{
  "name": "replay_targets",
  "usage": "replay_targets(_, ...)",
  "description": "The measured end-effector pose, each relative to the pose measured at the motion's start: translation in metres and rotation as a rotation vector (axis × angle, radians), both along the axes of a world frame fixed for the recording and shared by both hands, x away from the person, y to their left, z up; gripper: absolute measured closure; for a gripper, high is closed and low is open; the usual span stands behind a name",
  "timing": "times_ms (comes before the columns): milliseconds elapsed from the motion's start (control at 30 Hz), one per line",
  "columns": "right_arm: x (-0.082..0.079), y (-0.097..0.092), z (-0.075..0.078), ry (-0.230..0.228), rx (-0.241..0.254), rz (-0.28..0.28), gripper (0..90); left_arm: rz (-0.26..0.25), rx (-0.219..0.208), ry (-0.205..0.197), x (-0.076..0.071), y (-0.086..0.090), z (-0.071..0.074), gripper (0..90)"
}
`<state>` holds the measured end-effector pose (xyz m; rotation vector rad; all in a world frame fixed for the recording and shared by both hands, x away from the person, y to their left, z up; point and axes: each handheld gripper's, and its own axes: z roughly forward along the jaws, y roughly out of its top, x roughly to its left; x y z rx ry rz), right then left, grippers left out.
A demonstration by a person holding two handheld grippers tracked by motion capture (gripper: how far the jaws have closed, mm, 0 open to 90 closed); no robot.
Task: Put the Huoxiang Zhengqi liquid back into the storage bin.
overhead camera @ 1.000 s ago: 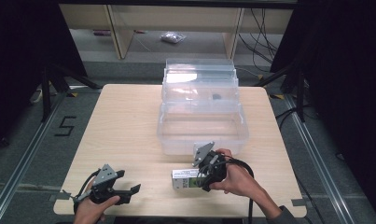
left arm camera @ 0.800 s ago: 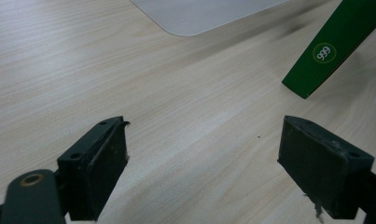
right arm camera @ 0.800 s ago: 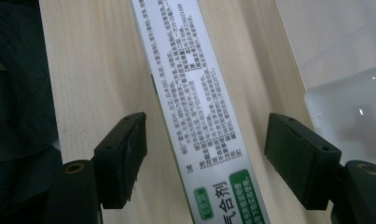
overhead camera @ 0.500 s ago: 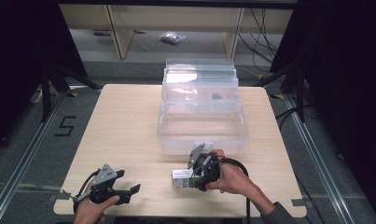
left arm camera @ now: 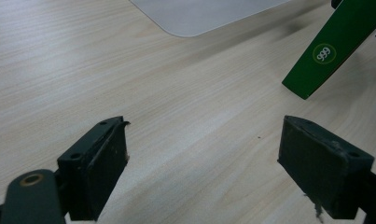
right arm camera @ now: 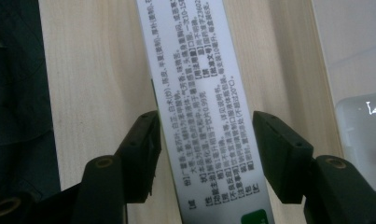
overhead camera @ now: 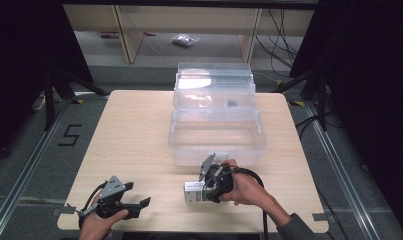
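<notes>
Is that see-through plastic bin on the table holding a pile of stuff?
No, the clear bin looks bare inside, with the small box lying outside it on the table.

A clear plastic bin (overhead camera: 216, 135) with its lid open sits mid-table (overhead camera: 134, 135); a small bag (overhead camera: 185, 40) lies on the floor beyond.

A white-and-green medicine box (right arm camera: 202, 112), printed with black Chinese text, lies flat on the tabletop (right arm camera: 83, 70) between the right gripper's (right arm camera: 205, 154) fingers (right arm camera: 141, 154).

Lab recording bay, black curtains (overhead camera: 19, 60), floor tape marks (overhead camera: 71, 135), loose cables (overhead camera: 281, 25)
</notes>
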<state>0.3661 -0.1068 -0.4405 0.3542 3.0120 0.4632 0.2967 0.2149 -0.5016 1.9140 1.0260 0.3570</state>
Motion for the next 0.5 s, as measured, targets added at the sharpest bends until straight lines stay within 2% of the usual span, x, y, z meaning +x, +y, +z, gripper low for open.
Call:
replay_targets(33,0.0039,0.0005,-0.0017,-0.019,0.005,0.055,46.3,0.000,0.000,0.000,0.0001,0.0000,-0.0001,14.9)
replay_targets(67,0.0011,0.0012,-0.0013,-0.001,-0.019,0.012,47.8,0.000,0.000,0.000,0.0000,0.0000,0.0000,14.9)
replay_targets(133,0.0012,0.0015,-0.0014,0.006,-0.021,0.011,48.6,-0.002,-0.002,0.001,0.0002,0.0001,-0.0001,14.9)
replay_targets(167,0.0037,0.0023,-0.0022,0.007,-0.018,0.045,50.3,-0.003,-0.006,0.000,0.0004,-0.0002,-0.0004,14.9)
replay_targets(233,0.0049,0.0025,-0.0025,0.009,-0.016,0.054,51.1,-0.003,-0.005,0.001,0.0003,-0.0003,-0.0004,14.9)
replay_targets(267,0.0066,0.0026,-0.0027,0.016,-0.040,0.073,54.3,-0.003,-0.005,0.001,0.0003,-0.0002,-0.0003,14.9)
replay_targets(367,0.0038,0.0044,-0.0022,0.035,-0.043,0.048,57.7,0.002,-0.004,0.001,0.0000,-0.0002,-0.0001,14.9)
replay_targets(400,0.0080,0.0033,-0.0023,0.013,-0.064,0.100,59.2,0.002,-0.004,0.001,0.0000,-0.0002,-0.0001,14.9)
replay_targets(500,0.0074,0.0050,-0.0008,0.021,-0.076,0.097,61.5,0.000,-0.002,0.001,0.0000,0.0000,-0.0001,14.9)
